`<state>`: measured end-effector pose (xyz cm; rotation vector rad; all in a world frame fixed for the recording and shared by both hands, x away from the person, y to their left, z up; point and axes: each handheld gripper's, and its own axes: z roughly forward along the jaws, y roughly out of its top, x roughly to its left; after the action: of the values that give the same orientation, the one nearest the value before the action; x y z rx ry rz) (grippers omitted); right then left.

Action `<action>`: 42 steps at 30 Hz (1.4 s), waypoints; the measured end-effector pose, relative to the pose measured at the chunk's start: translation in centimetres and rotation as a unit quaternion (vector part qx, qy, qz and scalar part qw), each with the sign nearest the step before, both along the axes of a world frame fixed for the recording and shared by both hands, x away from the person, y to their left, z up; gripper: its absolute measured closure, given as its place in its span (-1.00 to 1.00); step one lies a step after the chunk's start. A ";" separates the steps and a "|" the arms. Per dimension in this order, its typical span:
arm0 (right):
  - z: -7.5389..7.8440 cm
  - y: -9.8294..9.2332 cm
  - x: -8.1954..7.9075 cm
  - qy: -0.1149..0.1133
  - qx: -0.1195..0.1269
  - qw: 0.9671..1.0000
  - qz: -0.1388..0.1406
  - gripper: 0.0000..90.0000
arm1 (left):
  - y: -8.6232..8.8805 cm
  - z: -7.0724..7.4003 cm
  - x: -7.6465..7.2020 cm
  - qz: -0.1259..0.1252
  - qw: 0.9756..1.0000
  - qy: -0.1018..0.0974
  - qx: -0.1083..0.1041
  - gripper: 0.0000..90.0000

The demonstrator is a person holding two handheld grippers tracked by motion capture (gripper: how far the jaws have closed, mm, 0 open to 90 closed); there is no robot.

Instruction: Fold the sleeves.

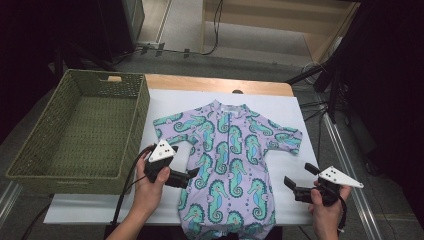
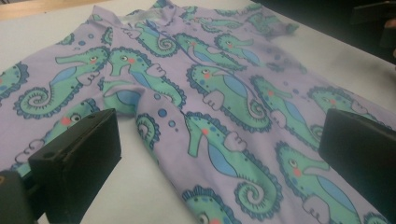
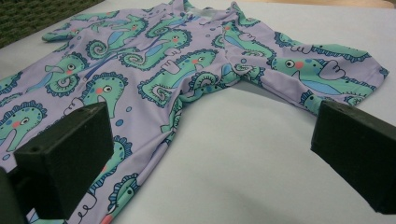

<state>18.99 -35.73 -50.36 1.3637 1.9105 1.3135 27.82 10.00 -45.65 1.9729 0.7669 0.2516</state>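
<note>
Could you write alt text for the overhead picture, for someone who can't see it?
A lilac baby romper printed with green seahorses lies flat on a white sheet on a table. A person's hands hold the left gripper at its left edge and the right gripper off its right side, both with jaws open and empty. An empty green woven basket sits to the left.

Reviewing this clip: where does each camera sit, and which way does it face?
High view: above the person's side, looking forward and down on the table, seahorse romper, green basket; both hands and forearms show.
Left gripper view: rides the left hand-held gripper, facing the romper's body between open jaws.
Right gripper view: rides the right hand-held gripper, facing a sleeve and bare table.
All share the romper.
</note>
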 end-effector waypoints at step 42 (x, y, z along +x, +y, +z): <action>0.0 0.5 0.0 -0.005 -0.007 1.000 0.018 -1.00 | 0.1 -1.9 10.7 0.123 0.990 0.065 0.021 -0.84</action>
<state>18.96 -35.23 -50.35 1.3198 1.9434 1.3201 38.55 10.09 -47.52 1.9481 1.0998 0.2881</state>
